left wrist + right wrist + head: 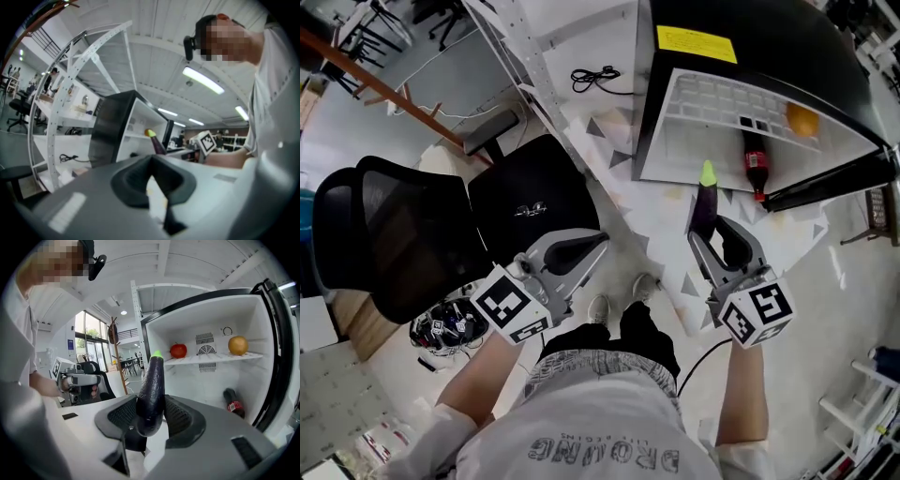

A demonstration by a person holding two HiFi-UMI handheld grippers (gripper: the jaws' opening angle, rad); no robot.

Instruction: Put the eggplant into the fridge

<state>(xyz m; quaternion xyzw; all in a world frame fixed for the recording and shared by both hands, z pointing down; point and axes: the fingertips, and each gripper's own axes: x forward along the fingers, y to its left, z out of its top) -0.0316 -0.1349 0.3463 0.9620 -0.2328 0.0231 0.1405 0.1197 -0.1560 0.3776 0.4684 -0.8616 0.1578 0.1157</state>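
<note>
A dark purple eggplant [704, 203] with a green stem tip stands upright in my right gripper [710, 231], which is shut on its lower half. In the right gripper view the eggplant [152, 385] rises between the jaws of that gripper [151, 405], in front of the open black fridge [211, 380]. The fridge [694, 42] lies just ahead of the eggplant in the head view, its door [834, 178] swung out to the right. My left gripper [579, 251] hangs lower left, shut and empty; its own view shows the pads [140, 180] pressed together.
On the fridge's upper shelf sit a red fruit [178, 350] and an orange [238, 345]; a cola bottle [233, 402] lies at the bottom right. A black office chair [441, 225] stands left of me. A white perforated rack [70, 93] stands left of the fridge.
</note>
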